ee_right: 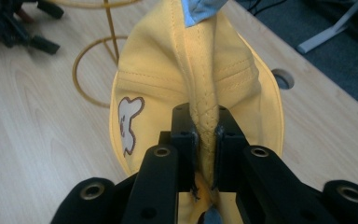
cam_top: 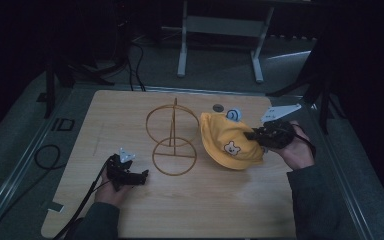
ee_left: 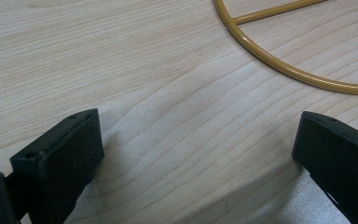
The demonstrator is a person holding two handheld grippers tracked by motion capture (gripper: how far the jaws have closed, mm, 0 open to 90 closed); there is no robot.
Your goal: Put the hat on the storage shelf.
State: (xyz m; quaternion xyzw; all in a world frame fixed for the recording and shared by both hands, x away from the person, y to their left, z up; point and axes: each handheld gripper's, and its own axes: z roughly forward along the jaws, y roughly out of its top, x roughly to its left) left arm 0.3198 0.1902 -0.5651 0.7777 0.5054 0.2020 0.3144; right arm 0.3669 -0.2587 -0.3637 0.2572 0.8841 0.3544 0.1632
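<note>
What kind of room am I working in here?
Probably a lab or recording workspace: a bare wooden table on dark carpet, cables trailing over the floor, a metal-legged bench behind, and blacked-out surroundings.

1. I find no readable text, brand, number or sign on anything I see.
2. The yellow hat (cam_top: 230, 142) in my right gripper (ee_right: 207, 135) bears a bear-face patch, no lettering.

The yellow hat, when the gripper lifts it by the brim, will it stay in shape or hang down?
The yellow hat is probably floppy: its brim folds flat inside the right gripper. It likely sags and swings, being soft stitched cloth, and seems light.
</note>
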